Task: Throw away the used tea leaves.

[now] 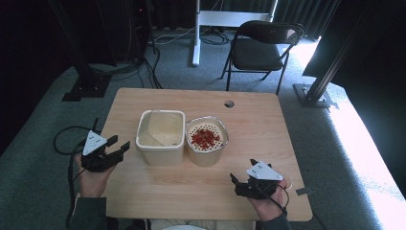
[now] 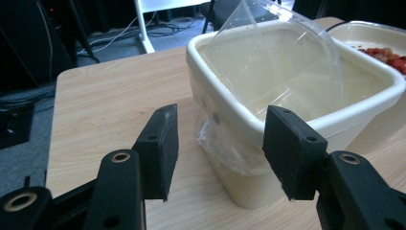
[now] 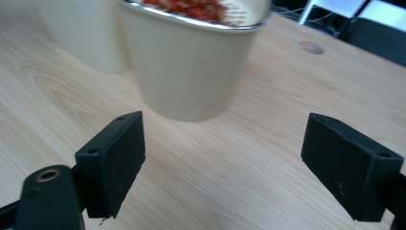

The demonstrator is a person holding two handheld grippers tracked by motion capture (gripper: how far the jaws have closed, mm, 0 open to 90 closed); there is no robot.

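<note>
From the high view you've got your left gripper [image 1: 115, 149] at the bench's [image 1: 268, 134] left edge and your right gripper [image 1: 238, 184] near the front right, with the cream square tub [image 1: 161, 146] touching the colander bowl [image 1: 207, 154] of red bits [image 1: 206, 138] mid-bench. Left gripper view: jaws spread, just short of the tub's [image 2: 249, 182] corner, clear plastic sheet [image 2: 282, 52] inside and spilling over its rim. Right gripper view: jaws wide apart, empty, facing the bowl [image 3: 191, 67].

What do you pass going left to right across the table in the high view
left gripper → cream square tub holding a clear plastic sheet → round cream container with red pieces → right gripper
</note>
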